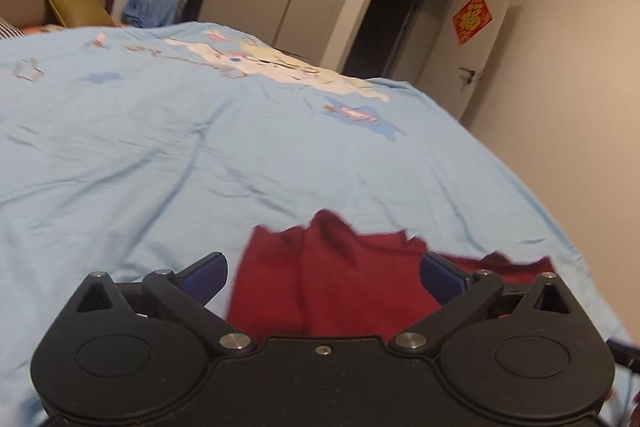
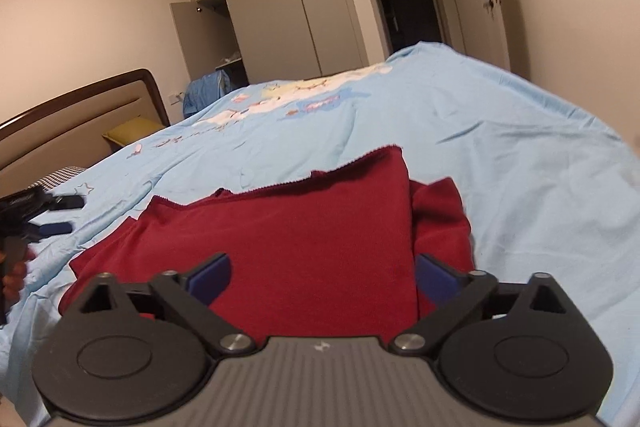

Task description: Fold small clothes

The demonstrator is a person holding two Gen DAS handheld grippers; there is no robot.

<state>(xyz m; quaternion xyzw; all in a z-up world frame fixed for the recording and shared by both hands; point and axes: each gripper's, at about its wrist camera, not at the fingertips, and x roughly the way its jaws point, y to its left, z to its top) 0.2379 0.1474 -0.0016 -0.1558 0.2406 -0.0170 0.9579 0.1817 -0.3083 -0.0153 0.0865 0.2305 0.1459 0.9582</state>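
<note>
A dark red garment (image 2: pixel 304 239) lies partly folded on the light blue bedspread (image 2: pixel 500 155), near the bed's close edge. In the right wrist view a flat rectangular panel sits on top, with a looser bunch of the same cloth sticking out at its right side.

The right hand-held gripper (image 2: pixel 322 279) hangs just over the garment with its blue-padded fingers spread wide and nothing between them. The left hand-held gripper (image 1: pixel 324 277) is likewise spread open and empty, with the red cloth showing in the gap between its fingers.

The main risk, judging from how things lie, is that a pinch on the top panel alone would drag it off the layers beneath and undo the fold. The bunched cloth at the right could also be trapped inside the next fold and leave a lump. The bedspread is soft and creased, so a low pinch might catch the bedding along with the garment.

The right wrist view shows the neat top panel, its ribbed far edge and the other gripper off to the left above the bed, gripped by a hand (image 2: pixel 14 275). The left wrist view shows only a rumpled, blurred end of the garment, but adds the bed's far corner and the door handle (image 1: pixel 469 75) beyond it.
</note>
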